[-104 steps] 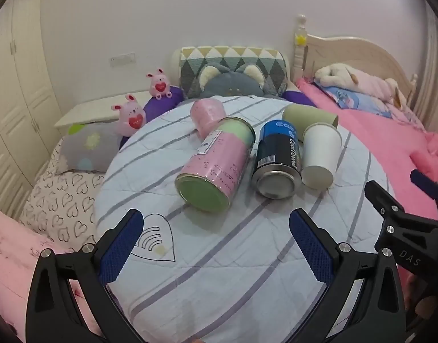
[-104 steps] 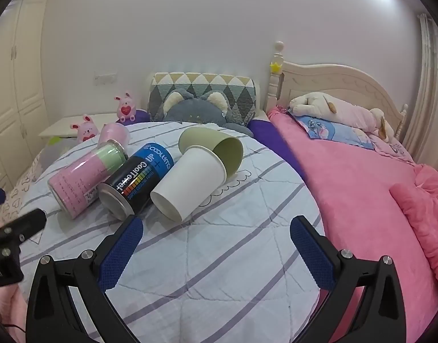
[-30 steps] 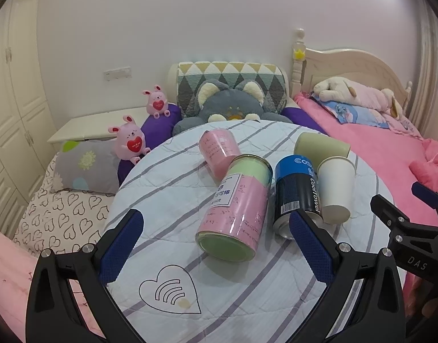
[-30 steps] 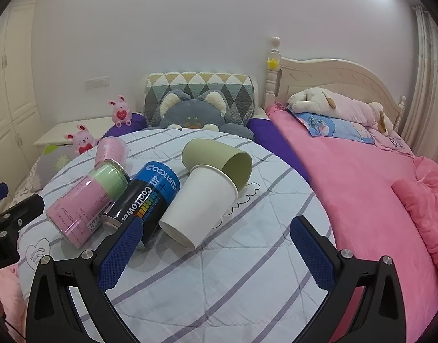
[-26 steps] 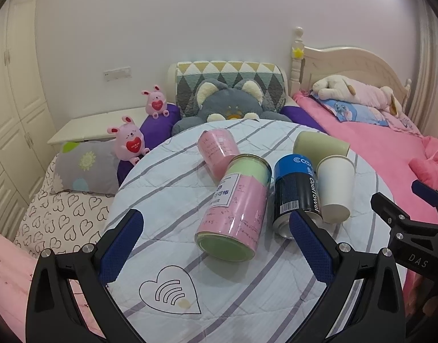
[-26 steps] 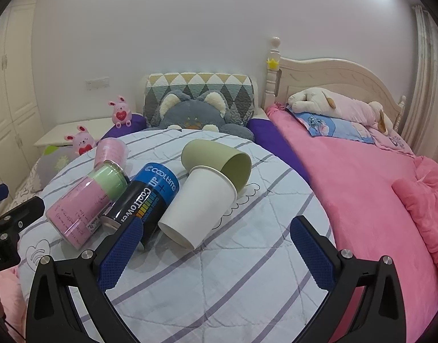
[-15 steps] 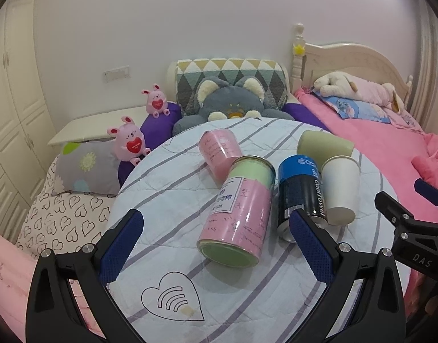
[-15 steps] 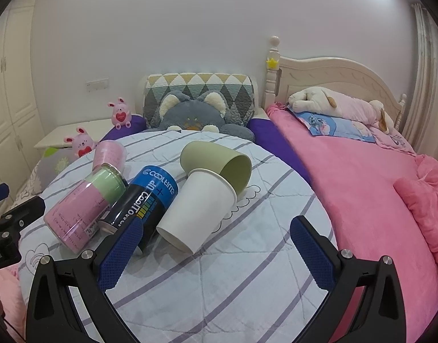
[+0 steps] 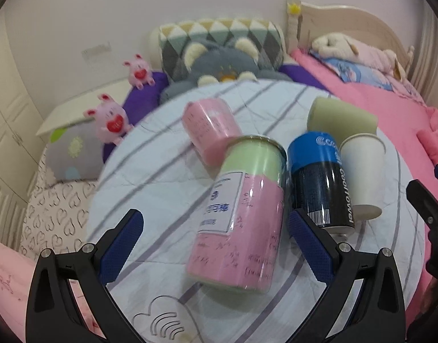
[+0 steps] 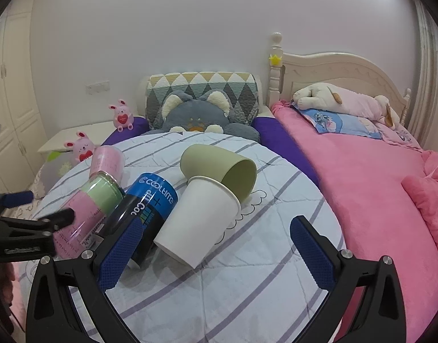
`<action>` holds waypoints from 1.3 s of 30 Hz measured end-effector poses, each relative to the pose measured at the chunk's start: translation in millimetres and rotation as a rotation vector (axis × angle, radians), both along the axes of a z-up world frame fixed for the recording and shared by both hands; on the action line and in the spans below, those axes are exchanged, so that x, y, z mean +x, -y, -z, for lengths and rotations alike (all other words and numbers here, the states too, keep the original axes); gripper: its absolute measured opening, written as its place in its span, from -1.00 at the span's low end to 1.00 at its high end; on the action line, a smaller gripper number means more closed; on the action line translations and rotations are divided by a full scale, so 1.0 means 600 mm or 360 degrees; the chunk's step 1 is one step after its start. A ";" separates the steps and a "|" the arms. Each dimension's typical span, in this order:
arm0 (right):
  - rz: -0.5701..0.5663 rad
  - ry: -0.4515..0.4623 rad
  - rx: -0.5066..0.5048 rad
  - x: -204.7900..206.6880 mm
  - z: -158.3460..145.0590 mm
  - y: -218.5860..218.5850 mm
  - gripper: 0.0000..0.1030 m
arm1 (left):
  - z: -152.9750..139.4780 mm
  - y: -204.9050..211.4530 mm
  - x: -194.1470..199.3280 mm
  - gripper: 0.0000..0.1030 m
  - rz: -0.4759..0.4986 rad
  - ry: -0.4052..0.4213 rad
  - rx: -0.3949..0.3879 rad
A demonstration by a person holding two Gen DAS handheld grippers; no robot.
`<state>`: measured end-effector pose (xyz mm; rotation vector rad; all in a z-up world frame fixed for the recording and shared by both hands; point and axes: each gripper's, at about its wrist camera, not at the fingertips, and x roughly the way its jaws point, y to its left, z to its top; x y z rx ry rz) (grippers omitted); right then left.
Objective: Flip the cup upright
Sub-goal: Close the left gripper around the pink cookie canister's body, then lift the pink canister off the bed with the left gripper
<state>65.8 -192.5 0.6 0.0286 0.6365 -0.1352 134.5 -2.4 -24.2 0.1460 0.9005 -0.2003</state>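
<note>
Blue dimpled rubber pads line both pairs of black fingers. The left gripper (image 9: 214, 241) stands spread wide with nothing between its pads, and the right gripper (image 10: 216, 245) is likewise wide apart and empty.

Just ahead of the left gripper, between its fingers, a glossy pink-and-green tin (image 9: 241, 214) lies on its side on the round desk (image 9: 150, 177), which is covered in quilted pale cloth with grey-purple stripes. The tin has a metal rim and a white paper label with printed characters too blurred to read. A heart outline with curved lines (image 9: 164, 318) is printed on the cloth closest to this gripper.

Touching the tin on its right lies a smooth cylindrical can (image 10: 144, 214), black with a blue band reading "COOLTIME"; the left view shows "CoolTowel" and a barcode along its side.

Ahead of the right gripper, slightly left of centre, the white paper cup (image 10: 197, 223) lies on its side, rolled rim pointing away, plain base toward the camera. Its rim touches a matte olive-green cup (image 10: 219, 170), also tipped over, mouth facing right.

Farther left, beyond the tin, a pink cup (image 9: 209, 127) lies toppled, with faint writing on its wall.

Behind the desk sit a grey plush cat (image 10: 197, 111) and a triangle-patterned cushion (image 10: 202, 85).
</note>
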 end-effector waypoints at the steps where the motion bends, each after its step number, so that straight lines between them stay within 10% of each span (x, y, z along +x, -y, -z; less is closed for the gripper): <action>1: 0.0000 -0.0001 0.0004 0.003 0.001 0.001 1.00 | 0.004 0.004 0.005 1.00 0.0013 -0.0015 -0.0005; 13: -0.0001 -0.0019 0.0049 0.017 0.011 0.014 1.00 | 0.052 0.021 0.065 0.93 0.0080 -0.0309 -0.0075; 18: -0.0002 -0.0029 0.0069 0.018 0.013 0.019 1.00 | 0.073 0.036 0.065 0.39 0.0159 -0.0440 -0.0086; 39: -0.0061 -0.0035 0.0080 -0.023 0.011 0.008 1.00 | 0.003 0.028 -0.091 0.38 0.0144 -0.0216 -0.0038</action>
